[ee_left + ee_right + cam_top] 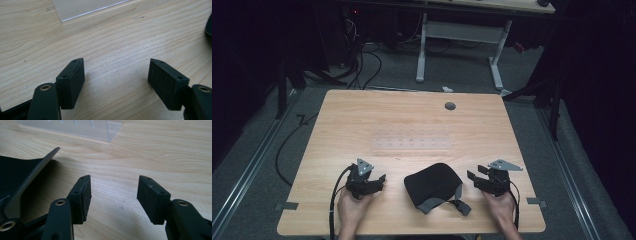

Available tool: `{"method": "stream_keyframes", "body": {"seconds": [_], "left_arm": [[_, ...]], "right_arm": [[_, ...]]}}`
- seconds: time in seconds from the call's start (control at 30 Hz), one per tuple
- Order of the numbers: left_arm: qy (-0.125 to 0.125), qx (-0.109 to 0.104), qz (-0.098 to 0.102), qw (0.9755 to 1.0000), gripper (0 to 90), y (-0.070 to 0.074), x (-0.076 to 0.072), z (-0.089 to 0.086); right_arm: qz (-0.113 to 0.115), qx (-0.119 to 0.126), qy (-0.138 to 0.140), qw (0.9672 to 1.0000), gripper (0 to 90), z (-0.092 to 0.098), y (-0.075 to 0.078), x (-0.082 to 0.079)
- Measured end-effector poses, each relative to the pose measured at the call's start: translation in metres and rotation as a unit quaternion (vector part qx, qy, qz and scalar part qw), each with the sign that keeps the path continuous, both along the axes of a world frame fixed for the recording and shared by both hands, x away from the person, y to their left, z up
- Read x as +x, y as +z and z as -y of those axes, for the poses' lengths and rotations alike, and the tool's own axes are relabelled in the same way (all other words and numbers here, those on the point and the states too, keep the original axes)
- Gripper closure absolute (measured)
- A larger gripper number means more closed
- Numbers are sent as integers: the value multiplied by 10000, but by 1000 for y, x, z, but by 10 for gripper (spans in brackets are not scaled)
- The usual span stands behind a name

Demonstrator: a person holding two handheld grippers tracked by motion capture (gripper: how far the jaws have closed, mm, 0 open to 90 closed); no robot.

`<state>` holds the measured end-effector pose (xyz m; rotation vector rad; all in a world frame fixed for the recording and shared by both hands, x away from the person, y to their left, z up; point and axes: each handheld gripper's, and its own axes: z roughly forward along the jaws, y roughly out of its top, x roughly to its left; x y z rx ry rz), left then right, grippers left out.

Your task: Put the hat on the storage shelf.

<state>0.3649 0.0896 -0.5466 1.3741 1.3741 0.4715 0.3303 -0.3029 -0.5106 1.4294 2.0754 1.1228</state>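
Note:
A black fabric item (433,182) with grey straps (453,202) lies near the table's front edge, between my two grippers. My left gripper (379,180) rests on the table to its left, open and holding nothing; in the left gripper view the gripper (116,68) hovers over bare wood, with the item's edge (209,25) at the far right. On the item's other side my right gripper (472,177) is open too. In the right gripper view the gripper (113,186) stands apart from the black item (17,170) at the left.
A clear plastic rack (412,140) lies flat across the middle of the wooden table (362,115); it also appears as the clear rack (82,6) and the clear rack (75,126). A grey cable grommet (450,106) sits at the back. Another desk's legs and cables stand behind.

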Motion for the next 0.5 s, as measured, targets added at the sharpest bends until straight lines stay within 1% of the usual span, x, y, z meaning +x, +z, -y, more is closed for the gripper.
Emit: {"method": "stream_keyframes", "body": {"seconds": [0.07,0.13,0.2,0.27,0.33,0.43,0.5], "left_arm": [[0,1,0,10000,300,0,0,0],[0,0,1,10000,300,0,0,0],[0,2,0,10000,300,0,0,0],[-1,2,-1,10000,300,0,0,0],[-1,0,1,10000,300,0,0,0],[-1,1,0,10000,300,0,0,0],[1,1,1,10000,300,0,0,0]], "right_arm": [[53,92,9,9999,464,1,3,-4],[146,132,34,9998,467,2,6,-8],[127,172,22,9998,470,3,9,-11],[149,234,61,9996,480,4,11,-14],[231,269,84,9993,483,5,14,-18],[351,411,186,9984,484,6,20,-23],[367,458,223,9980,484,6,21,-25]]}}
